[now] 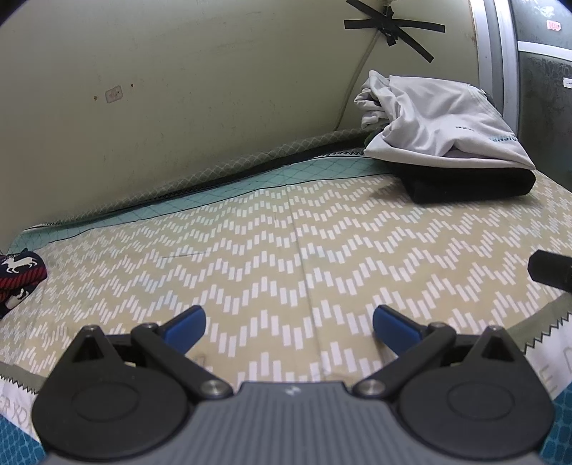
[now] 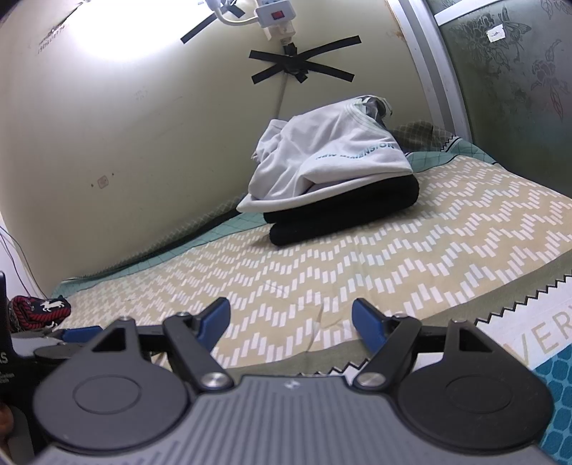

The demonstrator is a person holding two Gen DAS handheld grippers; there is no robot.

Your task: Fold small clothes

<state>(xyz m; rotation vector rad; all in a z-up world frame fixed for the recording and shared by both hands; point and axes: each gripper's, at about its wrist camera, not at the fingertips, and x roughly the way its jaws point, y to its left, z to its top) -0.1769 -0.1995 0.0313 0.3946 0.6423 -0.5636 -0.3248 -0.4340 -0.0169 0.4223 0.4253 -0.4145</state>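
Bed cover: beige quilted cloth [image 1: 286, 250] with white zigzag dashes, filling the middle of both views; flat and bare at centre, likely kept free as the folding area.
Wall: pale yellow-green painted surface [image 1: 178, 89] across the upper half; black tape crosses [image 2: 304, 68] in the upper middle of the right view, pinning a white cable and a white power strip [image 2: 275, 16] in place.
Folded stack: light grey printed garment [image 2: 332, 161] resting loosely on a black folded garment [image 2: 343, 207], right of centre in the right view, upper right in the left view; pushed back against the wall, seemingly to clear finished pieces out of the way.
Unfolded piece: small navy and red knitted garment with white deer figures [image 1: 19, 275], bunched at the left edge of both views; apparently next in line, well apart from the stack.
Left gripper [image 1: 289, 323]: black arms, blue pads [image 1: 186, 325], bottom centre of the left view; spread wide, nothing between, hovering over bare cover.
Right gripper [image 2: 290, 320]: same build, bottom centre of the right view; spread wide, empty, nothing touched.
Stage: between garments by the look of it; the reach toward the knitted piece at far left not yet begun.
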